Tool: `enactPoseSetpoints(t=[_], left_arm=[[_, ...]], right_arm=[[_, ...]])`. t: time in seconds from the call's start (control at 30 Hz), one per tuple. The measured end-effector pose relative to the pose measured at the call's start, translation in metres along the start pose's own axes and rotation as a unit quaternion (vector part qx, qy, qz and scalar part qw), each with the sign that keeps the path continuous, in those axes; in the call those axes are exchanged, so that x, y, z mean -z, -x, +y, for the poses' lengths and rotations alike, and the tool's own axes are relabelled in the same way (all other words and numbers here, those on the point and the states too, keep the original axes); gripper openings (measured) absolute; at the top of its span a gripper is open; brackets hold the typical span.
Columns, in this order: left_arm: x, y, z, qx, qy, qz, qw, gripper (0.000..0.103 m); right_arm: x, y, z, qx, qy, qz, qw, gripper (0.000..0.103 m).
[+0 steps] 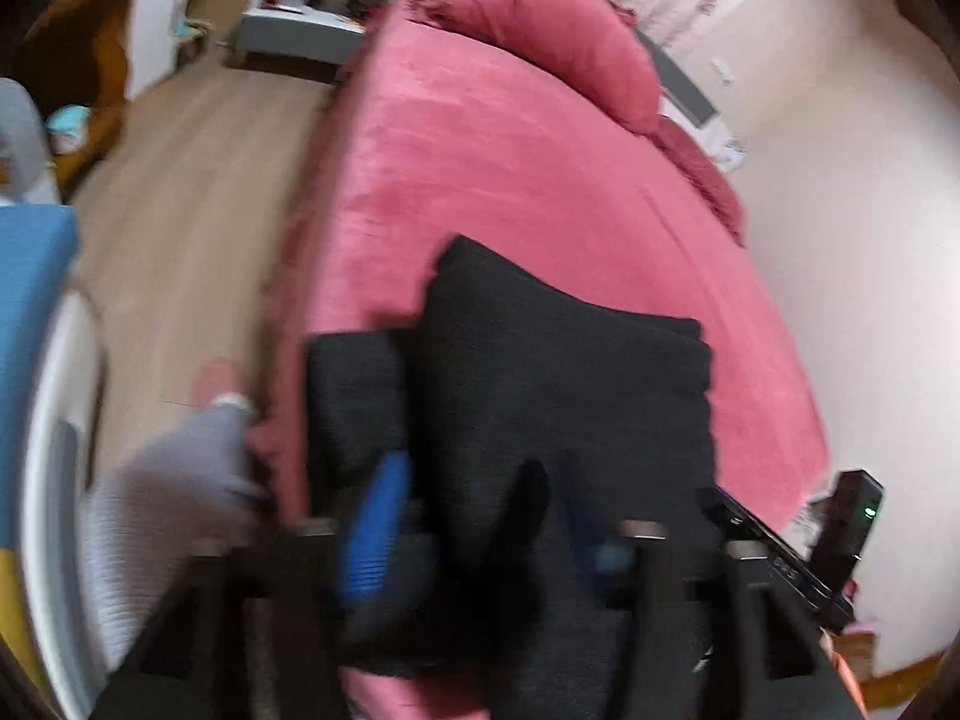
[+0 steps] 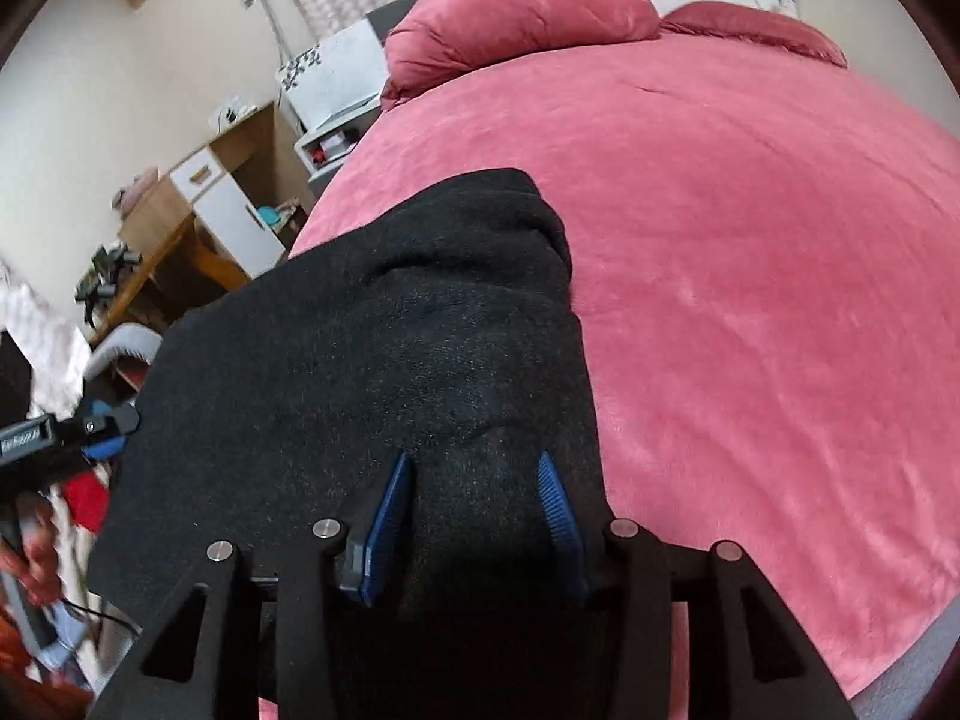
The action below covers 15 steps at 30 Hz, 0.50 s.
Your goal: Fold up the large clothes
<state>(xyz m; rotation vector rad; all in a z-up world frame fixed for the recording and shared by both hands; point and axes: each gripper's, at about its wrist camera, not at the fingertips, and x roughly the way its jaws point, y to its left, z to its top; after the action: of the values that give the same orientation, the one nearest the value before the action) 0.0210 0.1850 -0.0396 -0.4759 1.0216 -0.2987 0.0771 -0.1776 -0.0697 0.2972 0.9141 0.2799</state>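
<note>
A large black knitted garment (image 2: 420, 330) lies on the near part of a pink bed (image 2: 750, 240); it also shows in the left wrist view (image 1: 570, 384). My right gripper (image 2: 474, 510) has its blue fingers (image 2: 387, 516) closed on a thick bunch of the black cloth. My left gripper (image 1: 480, 516) holds the same garment between its blue fingers (image 1: 375, 528); this view is blurred. The left gripper also shows in the right wrist view (image 2: 111, 429) at the garment's left edge.
Pink pillows (image 2: 522, 6) lie at the head of the bed. A wooden floor (image 1: 198, 210) runs along the bed's left side, with a nightstand (image 2: 336, 96) and a desk (image 2: 198, 198) beyond. A wall (image 1: 840, 240) stands right of the bed.
</note>
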Motion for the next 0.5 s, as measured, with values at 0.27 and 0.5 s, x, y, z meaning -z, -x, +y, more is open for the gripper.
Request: enactPoseSetpoints(t=[0.27,0.5], left_arm=[[-0.012,-0.028,-0.027,-0.013,-0.029,0.023,0.9992,0.014],[-0.026,0.047,-0.041,0.027,-0.067,-0.025,0.9971,0.013]], right_arm=[[0.014,0.020,-0.026,-0.021,-0.040,-0.013,0.999,0.046],[0.006,0.053,-0.018,-0.088,-0.046,-0.037,0.994,0.046]])
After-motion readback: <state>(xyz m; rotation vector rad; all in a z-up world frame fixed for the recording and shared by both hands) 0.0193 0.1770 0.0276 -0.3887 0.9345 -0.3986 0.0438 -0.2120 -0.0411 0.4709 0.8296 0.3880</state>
